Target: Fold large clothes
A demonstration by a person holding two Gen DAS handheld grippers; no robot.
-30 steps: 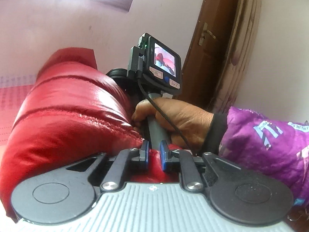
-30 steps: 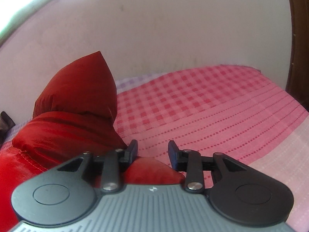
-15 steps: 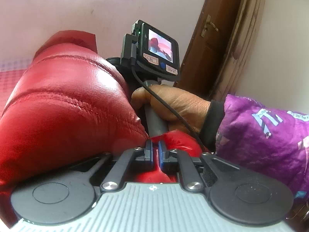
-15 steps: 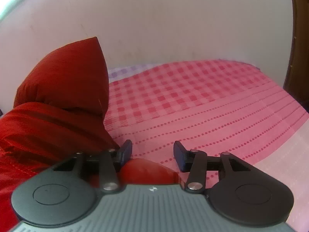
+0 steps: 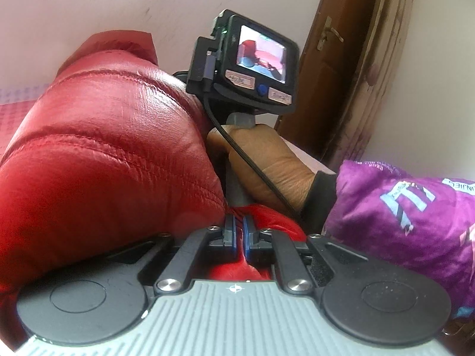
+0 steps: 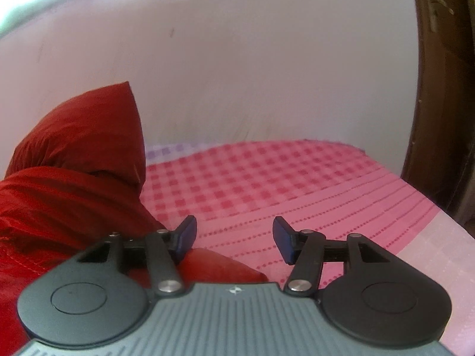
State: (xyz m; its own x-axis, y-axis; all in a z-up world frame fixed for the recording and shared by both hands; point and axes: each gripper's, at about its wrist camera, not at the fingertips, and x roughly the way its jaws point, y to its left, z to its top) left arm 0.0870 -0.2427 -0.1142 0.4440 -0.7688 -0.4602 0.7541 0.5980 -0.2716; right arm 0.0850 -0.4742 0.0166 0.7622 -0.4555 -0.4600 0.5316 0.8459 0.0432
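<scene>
A shiny red quilted jacket [image 5: 112,154] bulges up at the left of the left wrist view. My left gripper [image 5: 240,231] is shut on a thin red fold of it. Just behind, a hand [image 5: 267,166] holds the other gripper's handle, with its small screen above. In the right wrist view the red jacket [image 6: 68,172] is piled at the left on a pink checked bedsheet [image 6: 282,187]. My right gripper [image 6: 234,237] is opening, its pads apart over the sheet. A red edge lies low behind the left pad, not pressed.
A purple printed sleeve [image 5: 409,207] fills the right of the left wrist view. A brown wooden door [image 5: 335,59] with a latch and a patterned curtain stand behind. A pale wall [image 6: 237,74] backs the bed, whose right edge is near the door.
My left gripper's jaws closed tighter on the red fold. My right gripper's jaws spread wider and let the red fabric drop from between them; its view swung slightly toward the door.
</scene>
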